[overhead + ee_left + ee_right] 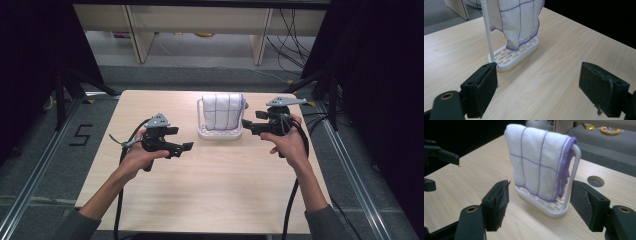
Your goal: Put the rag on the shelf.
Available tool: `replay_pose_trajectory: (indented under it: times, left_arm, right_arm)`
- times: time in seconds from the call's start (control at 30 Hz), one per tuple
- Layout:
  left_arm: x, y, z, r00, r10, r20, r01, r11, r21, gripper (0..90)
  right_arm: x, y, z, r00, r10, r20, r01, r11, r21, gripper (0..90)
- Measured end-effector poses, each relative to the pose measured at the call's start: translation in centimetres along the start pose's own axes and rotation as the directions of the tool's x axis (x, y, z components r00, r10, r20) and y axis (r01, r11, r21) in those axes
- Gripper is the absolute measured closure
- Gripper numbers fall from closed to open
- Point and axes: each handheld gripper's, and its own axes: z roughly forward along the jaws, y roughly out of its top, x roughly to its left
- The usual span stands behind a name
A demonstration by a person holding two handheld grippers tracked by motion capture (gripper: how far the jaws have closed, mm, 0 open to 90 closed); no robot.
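Item: left gripper (181, 138), black, two fingers (482, 90) set wide apart, nothing between them. Held above the table at the left of the rack, aimed toward its near end; in the left gripper view the rack's upright post stands just beyond the left finger.

Item: right gripper (253, 121), black, fingers (496, 204) likewise spread and empty. Held just beside the rack's right end, level with the cloth; in the right gripper view the cloth and post sit framed between the two fingers, not touched.

Item: white dishcloth with a purple grid and purple hem (537, 163), draped over the top bar, hanging both sides, lower edge near the base.

Item: white plastic rack with slotted tray base and hoop frame (219, 134), upright, mid-table toward the far edge.

Item: pale wood-grain table (210, 195).

Step, as judged: approach before a grasp of the cloth. Next move likely needs one gripper advanced to pinch the cloth's hanging edge clear of the post, perhaps with the other steadying the light rack against tipping.
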Motion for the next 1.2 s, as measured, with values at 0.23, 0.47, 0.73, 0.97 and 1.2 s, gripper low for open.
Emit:
replay_pose_trajectory:
  times: [0.23, 0.47, 0.73, 0.97, 1.2]
  left_arm:
    - [-1.1, -1.2, 0.1, 0.9992, 0.033, 0.02, -0.033, 0.9993, 0.017, 15.0]
    - [-1.8, -2.0, -0.1, 0.9988, 0.041, 0.026, -0.042, 0.999, 0.017, 15.1]
    - [-2.5, -3.4, -0.3, 0.9981, 0.053, 0.03, -0.054, 0.9976, 0.043, 15.2]
    - [-3.1, -4.7, -0.3, 0.9973, 0.061, 0.041, -0.063, 0.9969, 0.046, 15.3]
    - [-3.4, -6.2, -0.6, 0.9978, 0.05, 0.042, -0.053, 0.9971, 0.055, 15.3]
  right_arm:
    - [0.6, -1.0, 0.2, 0.9999, 0.01, -0.011, -0.01, 1.0, -0.012, 32.2]
    - [1.2, -1.7, 0.1, 0.9994, -0.01, -0.033, 0.01, 1.0, 0.0, 32.0]
    - [2.3, -3.4, 0.2, 0.9988, -0.026, -0.041, 0.027, 0.999, 0.023, 31.5]
    - [3.3, -5.1, 0.9, 0.9972, -0.031, -0.067, 0.035, 0.998, 0.055, 31.3]
    - [4.1, -6.4, 1.7, 0.9949, -0.042, -0.091, 0.051, 0.995, 0.091, 31.2]
